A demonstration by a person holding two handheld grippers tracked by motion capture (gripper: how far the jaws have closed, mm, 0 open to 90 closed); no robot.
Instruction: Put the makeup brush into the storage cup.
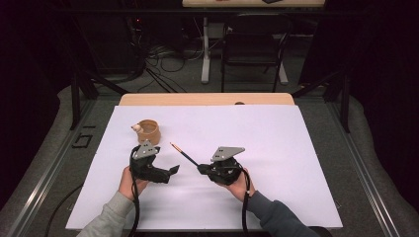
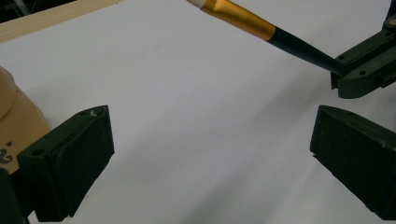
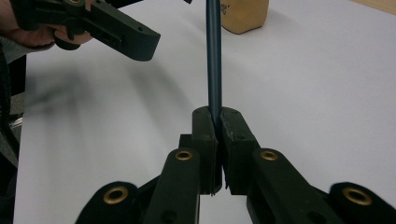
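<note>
Right gripper [image 1: 201,169], seen from above over the white sheet [image 1: 276,148], with jaws pressed together on the dark handle of a paintbrush [image 1: 184,154], its gold ferrule and pale tip slanting up and away toward the tan cup [image 1: 148,131]. Left gripper [image 1: 173,170] just beside it, jaws spread wide with nothing but the sheet between them. Brush shaft apart from those open jaws; cup standing near the left gripper's far side.
</note>
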